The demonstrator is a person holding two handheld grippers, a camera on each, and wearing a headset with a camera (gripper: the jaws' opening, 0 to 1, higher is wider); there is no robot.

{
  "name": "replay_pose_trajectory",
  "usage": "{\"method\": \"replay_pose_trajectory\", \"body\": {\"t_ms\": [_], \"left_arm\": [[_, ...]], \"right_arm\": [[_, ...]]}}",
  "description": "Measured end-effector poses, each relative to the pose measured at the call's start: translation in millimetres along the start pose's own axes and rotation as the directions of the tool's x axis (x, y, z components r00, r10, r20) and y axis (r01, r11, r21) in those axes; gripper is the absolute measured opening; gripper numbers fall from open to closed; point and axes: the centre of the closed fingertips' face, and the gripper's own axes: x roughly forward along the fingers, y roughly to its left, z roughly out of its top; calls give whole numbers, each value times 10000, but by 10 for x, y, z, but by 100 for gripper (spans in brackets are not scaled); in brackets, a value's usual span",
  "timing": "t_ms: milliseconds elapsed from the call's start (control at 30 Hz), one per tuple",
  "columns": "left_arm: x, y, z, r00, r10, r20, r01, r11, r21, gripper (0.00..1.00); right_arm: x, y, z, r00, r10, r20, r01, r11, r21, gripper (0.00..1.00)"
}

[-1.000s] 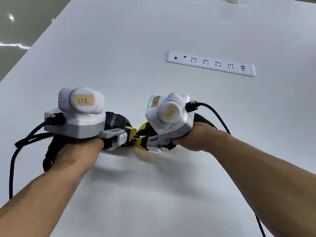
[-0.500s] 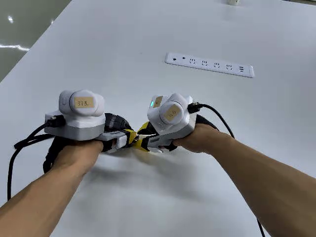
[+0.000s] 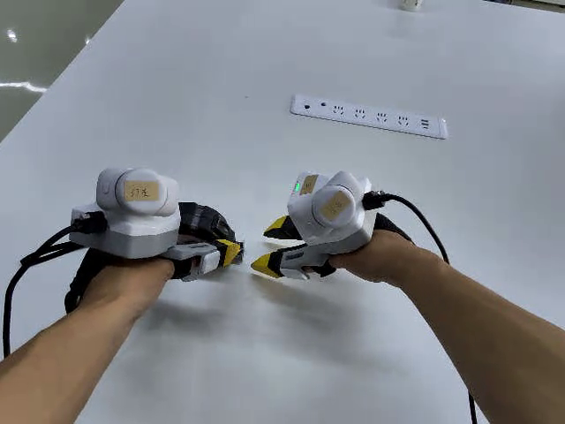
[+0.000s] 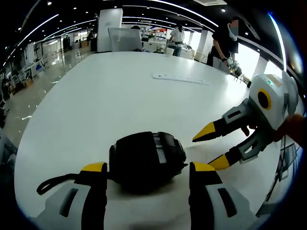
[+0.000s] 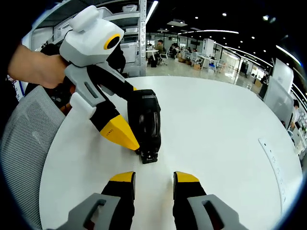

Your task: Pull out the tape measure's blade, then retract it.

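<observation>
Pinning tape (image 5: 146,120) on surface (image 3: 265,353) with left tongs (image 4: 149,167) clenched round it, anchoring it for pull. Holding right tongs (image 5: 154,178) released, empty, just short of tape's near end, likely lining up for pinch. Blade seemingly not yet out.

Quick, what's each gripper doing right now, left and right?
Left gripper: closed on the tape measure.
Right gripper: open, holding nothing.
</observation>
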Motion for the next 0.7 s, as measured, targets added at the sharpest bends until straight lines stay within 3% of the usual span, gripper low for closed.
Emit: {"method": "replay_pose_trajectory", "body": {"t_ms": [367,700], "left_arm": [[-52,78,-166,9996,-122,-236,127,9997,220,67],[-117,26,-153,9977,-681,70,676,9961,559,70]], "right_arm": [[-219,-2,-155,9977,-527,437,494,9961,731,37],[-457,-41,-266,9900,-1188,758,1091,9865,1219,45]]}}
